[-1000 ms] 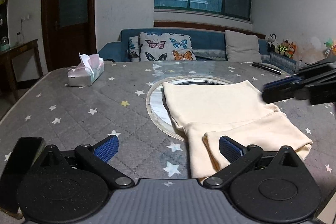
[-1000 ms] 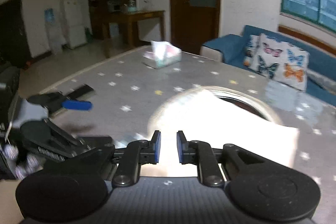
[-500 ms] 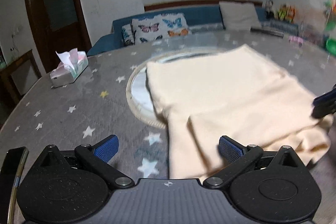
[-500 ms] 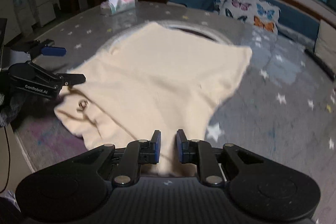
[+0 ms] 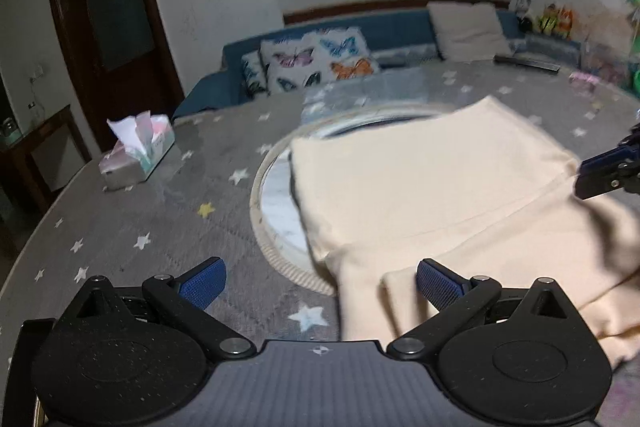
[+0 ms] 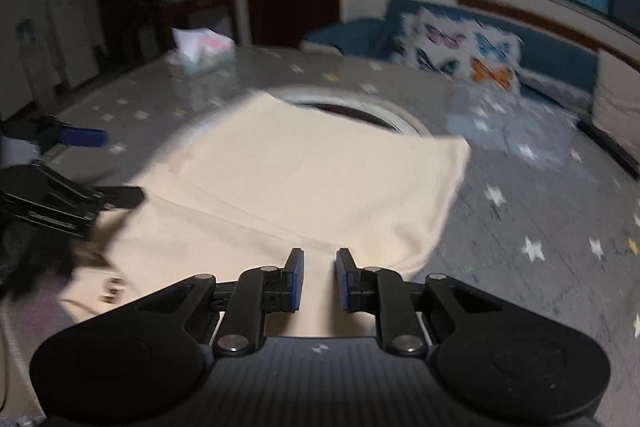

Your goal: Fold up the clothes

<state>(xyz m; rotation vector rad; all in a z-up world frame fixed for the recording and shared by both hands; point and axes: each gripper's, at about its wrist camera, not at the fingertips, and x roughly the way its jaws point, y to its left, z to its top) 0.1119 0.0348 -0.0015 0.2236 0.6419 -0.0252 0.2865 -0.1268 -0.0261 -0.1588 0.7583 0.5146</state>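
A cream folded garment [image 5: 432,195] lies on the grey star-patterned table cover [image 5: 160,219], partly over a round glass inset [image 5: 276,211]. It also shows in the right wrist view [image 6: 304,183]. My left gripper [image 5: 320,279] is open wide and empty at the garment's near left corner. My right gripper [image 6: 319,279] has its jaws a narrow gap apart, with nothing between them, just above the garment's near edge. The right gripper shows in the left wrist view [image 5: 608,171] at the garment's right side. The left gripper shows in the right wrist view [image 6: 68,187] at the far left.
A tissue box [image 5: 136,155] stands at the back left of the table and shows in the right wrist view [image 6: 204,51]. A remote [image 5: 528,63] lies at the back right. A blue sofa with butterfly cushions [image 5: 316,63] stands beyond the table.
Both grippers have shifted over the garment, and both views are blurred by motion. The right gripper's jaws have opened slightly. The garment lies much as before.
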